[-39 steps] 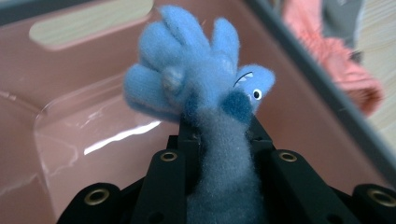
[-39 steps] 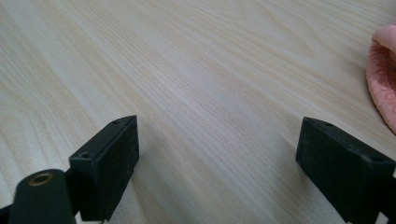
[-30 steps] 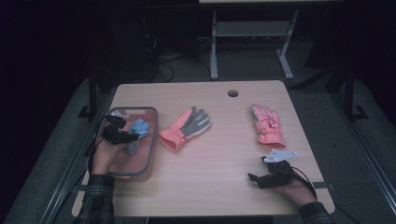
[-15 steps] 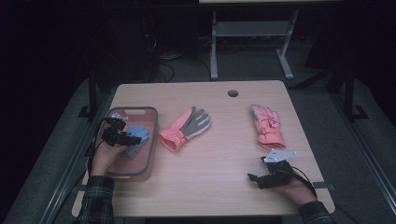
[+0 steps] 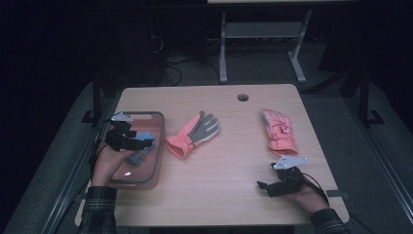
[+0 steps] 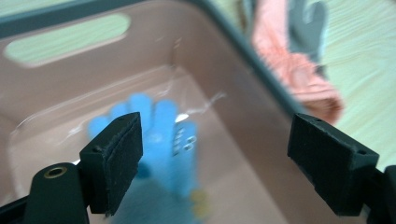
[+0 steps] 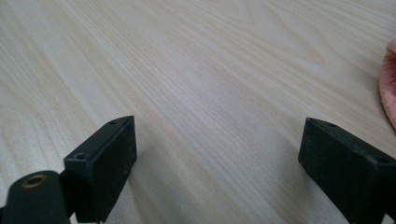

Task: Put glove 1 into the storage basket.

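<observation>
Currently, the scene reads as follows, largest item first:

- Counter (image 5: 219, 195): a pale wood top carrying a bin, three gloves and both grippers.
- Bin (image 5: 157, 161): a pinkish tub with a dark rim at the counter's left edge. A slot handle shows in its far wall in the left gripper view.
- Pink-and-grey glove (image 5: 194, 134): lies flat on the counter just right of the bin, cuff toward the person.
- Pink glove (image 5: 278, 130): lies flat on the right half of the counter, well apart from the bin.
- Blue glove (image 6: 161, 135): lies inside the bin, on its floor, fingers pointing to the far wall.
- Left gripper (image 5: 134, 142): hangs over the bin, jaws spread wide, holding nothing. The blue glove sits below and between them.
- Right gripper (image 5: 265, 187): rests low over bare counter near the front edge, jaws wide, empty.
- Step in hand, as a judgement: gloves appear to be collected into the bin, with one placed and two outstanding.
- Next move, as a judgement: carry the left gripper clear of the rim to the pink-and-grey glove, then close on its cuff.
</observation>
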### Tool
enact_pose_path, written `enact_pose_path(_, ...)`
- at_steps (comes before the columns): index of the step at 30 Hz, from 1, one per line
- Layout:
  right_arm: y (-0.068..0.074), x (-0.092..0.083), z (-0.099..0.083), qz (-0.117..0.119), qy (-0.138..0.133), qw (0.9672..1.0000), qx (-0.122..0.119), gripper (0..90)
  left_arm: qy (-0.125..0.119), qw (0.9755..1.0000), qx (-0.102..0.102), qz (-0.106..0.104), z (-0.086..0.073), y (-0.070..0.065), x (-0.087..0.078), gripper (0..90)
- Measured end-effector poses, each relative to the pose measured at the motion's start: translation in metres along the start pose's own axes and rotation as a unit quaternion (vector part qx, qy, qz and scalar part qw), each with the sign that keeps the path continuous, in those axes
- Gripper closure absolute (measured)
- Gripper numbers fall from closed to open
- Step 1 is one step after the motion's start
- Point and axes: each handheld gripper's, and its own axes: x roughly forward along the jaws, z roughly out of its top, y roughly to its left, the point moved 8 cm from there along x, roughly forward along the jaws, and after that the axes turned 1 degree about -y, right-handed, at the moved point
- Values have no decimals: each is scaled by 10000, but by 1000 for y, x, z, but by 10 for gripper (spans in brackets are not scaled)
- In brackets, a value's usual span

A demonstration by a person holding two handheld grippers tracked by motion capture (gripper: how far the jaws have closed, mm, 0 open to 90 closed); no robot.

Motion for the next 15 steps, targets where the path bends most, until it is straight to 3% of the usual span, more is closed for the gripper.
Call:
enact_pose_path(5,-1,0,0,7,5,10000,-14,102,-51,9993,226,-308,10,-22,4,178)
enact_pose_path(6,-1,0,0,7,7,10000,-9,102,-110,9987,285,-413,15,-31,5,178)
enact_pose_path(7,-1,0,0,7,7,10000,-9,102,-110,9987,285,-413,15,-31,5,178)
enact_pose_path(15,-1,0,0,-4,6,10000,-19,102,-212,9954,568,-743,29,-71,13,178)
